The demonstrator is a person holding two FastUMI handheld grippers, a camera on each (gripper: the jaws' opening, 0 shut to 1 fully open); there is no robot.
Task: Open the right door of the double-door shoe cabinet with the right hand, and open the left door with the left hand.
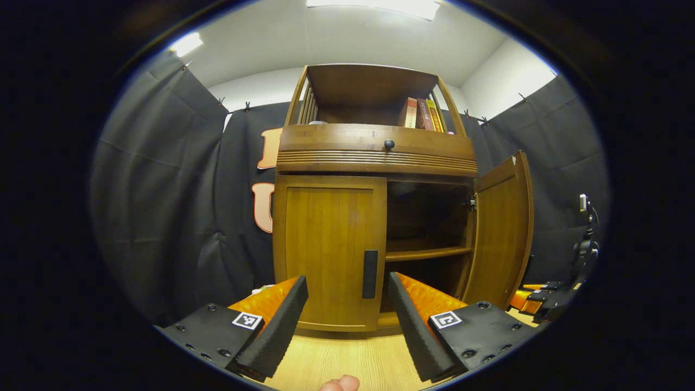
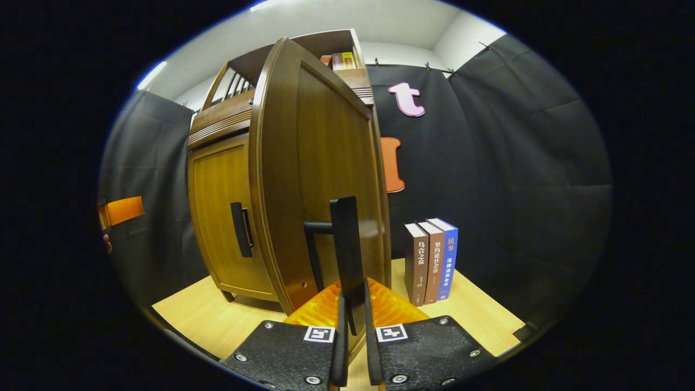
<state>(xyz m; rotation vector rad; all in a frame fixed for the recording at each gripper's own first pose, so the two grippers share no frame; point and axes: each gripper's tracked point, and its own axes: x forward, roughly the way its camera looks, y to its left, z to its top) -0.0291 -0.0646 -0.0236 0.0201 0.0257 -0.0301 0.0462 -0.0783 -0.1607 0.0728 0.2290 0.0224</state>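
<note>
Left gripper view: left gripper [image 1: 347,317] spread wide, facing closed left door [image 1: 328,250]; right door [image 2: 320,179] swung open, right gripper [image 2: 353,326] pinching its handle [image 2: 347,255].

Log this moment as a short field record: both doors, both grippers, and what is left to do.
right door: swung open, shelf inside visible
left door: shut
left door handle: untouched
right gripper: shut on right door handle
left gripper: open, in front of the left door, fingers apart from the handle
books: upright beside the cabinet
remaining: open left door
</note>
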